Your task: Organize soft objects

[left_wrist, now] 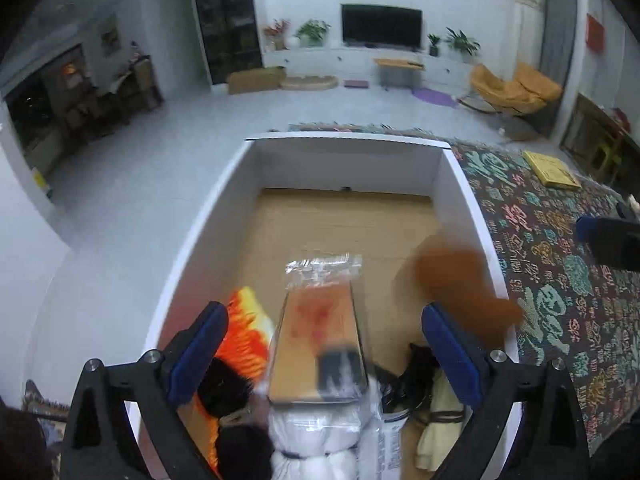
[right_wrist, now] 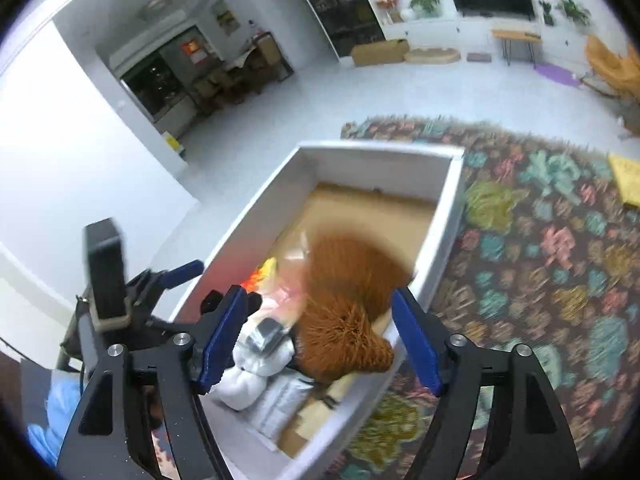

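Pale floor tiles run back to a television wall, and nearer the cameras a white-walled cardboard box with a brown base (left_wrist: 208, 216) sits half on the tiles and half on a dark patterned rug (left_wrist: 560, 280). Starting at the left of the box, an orange, yellow and black plush toy (left_wrist: 244, 328) lies against the left wall, and the left gripper (left_wrist: 320, 356) hangs above it with its blue-padded jaws spread wide and nothing between them. At the centre a clear-wrapped tan flat packet (left_wrist: 320, 344) rests on a white bundled soft roll (left_wrist: 316, 432), with a printed white plastic bag (left_wrist: 384, 436) and a cream cloth (left_wrist: 436, 428) just beside them. Further right, a furry brown plush toy (right_wrist: 348, 308) is blurred at the box's right wall, apparently dropping in or just landing, partly over the rim. The right gripper (right_wrist: 320, 340) sits above it, jaws also wide apart and gripping nothing. The step in hand looks like settling this plush inside the box; to do it well, the right jaws should nudge or re-grip the fur near its middle and ease it inward off the rim toward the bare far half, keeping clear of the left gripper. At the far right, a yellow flat book (left_wrist: 552, 170) lies on the rug.
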Motion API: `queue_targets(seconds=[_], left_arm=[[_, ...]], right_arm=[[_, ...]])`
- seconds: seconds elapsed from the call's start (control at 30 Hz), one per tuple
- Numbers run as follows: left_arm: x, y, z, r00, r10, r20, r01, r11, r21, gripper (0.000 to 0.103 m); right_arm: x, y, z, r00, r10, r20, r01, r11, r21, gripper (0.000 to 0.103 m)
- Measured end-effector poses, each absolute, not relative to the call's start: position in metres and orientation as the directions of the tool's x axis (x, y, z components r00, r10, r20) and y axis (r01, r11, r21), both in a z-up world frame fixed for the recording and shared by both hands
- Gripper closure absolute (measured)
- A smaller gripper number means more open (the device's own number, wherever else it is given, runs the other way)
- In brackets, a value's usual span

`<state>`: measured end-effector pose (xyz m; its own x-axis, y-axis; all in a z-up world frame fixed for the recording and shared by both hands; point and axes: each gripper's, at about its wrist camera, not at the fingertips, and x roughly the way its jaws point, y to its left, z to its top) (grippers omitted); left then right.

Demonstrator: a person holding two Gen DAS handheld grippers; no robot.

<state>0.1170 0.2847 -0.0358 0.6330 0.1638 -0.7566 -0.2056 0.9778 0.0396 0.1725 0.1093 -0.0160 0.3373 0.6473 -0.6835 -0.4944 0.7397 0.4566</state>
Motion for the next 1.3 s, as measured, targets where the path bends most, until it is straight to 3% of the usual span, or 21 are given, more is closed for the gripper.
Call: queue_targets(seconds=[0.27, 0.43, 0.57, 1.3], left_arm=[[0.064, 0.271, -0.025, 0.680, 0.290, -0.673, -0.310, 0.946, 0.094, 0.003], [0.030, 0.260, -0.014, 0.718, 0.300, -0.628, -0.362, 0.932, 0.031, 0.002], [0.016, 0.251, -0.008, 0.736, 0.297, -0.608, -0.371, 0.929, 0.005, 0.002], [-0.012, 0.224, 0.007, 0.727, 0.422, -0.542, -0.437, 0.893, 0.110, 0.002]], right_arm=[[0.130, 0.094, 0.002, 0.433, 0.569, -0.699, -0.529, 0.789, 0.314, 0.026], [0.092, 0.089, -0.002, 0.471, 0.506, -0.722, -0.540, 0.813, 0.218, 0.026], [0.080, 0.087, -0.009, 0.462, 0.489, -0.740, -0.523, 0.824, 0.218, 0.026], [0.041, 0.107, -0.009, 0.465, 0.432, -0.773, -0.529, 0.835, 0.149, 0.026]])
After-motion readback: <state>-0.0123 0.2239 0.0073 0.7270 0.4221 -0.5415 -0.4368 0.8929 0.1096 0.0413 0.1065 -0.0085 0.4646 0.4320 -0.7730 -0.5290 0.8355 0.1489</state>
